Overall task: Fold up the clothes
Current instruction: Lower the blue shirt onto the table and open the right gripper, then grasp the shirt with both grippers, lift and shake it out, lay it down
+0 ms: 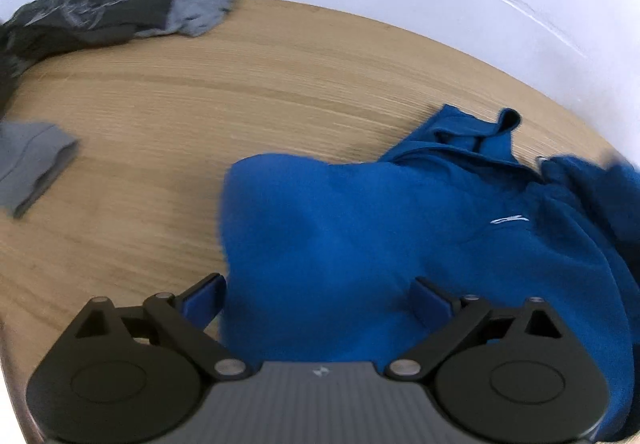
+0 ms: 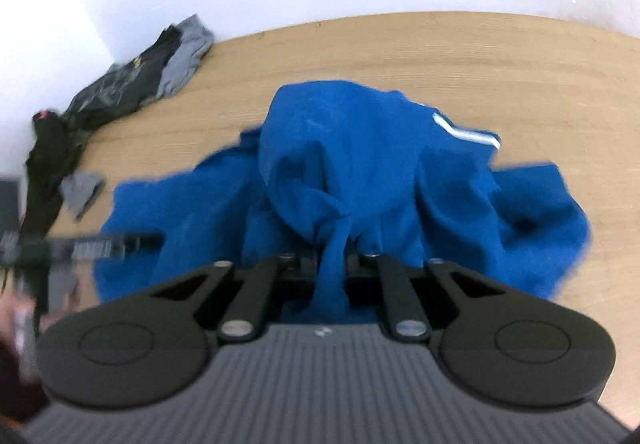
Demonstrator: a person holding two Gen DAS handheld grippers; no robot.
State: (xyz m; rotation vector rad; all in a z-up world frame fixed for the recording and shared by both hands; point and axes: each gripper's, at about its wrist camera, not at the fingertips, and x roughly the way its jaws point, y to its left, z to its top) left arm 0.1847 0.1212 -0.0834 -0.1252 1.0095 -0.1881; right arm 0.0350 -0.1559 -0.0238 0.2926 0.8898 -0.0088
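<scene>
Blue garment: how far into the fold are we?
Early. Done: a small grey piece lies apparently folded on the table. In hand: the right claw is shut on a bunched ridge of the blue garment; the left claw stands open with the blue cloth between its fingers. Left: the blue garment is still crumpled, and the dark and grey pile by the wall is unfolded.

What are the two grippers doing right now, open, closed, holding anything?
Left gripper: open, jaws spread wide with the blue garment lying between them.
Right gripper: closed, pinching a fold of the blue garment.
</scene>
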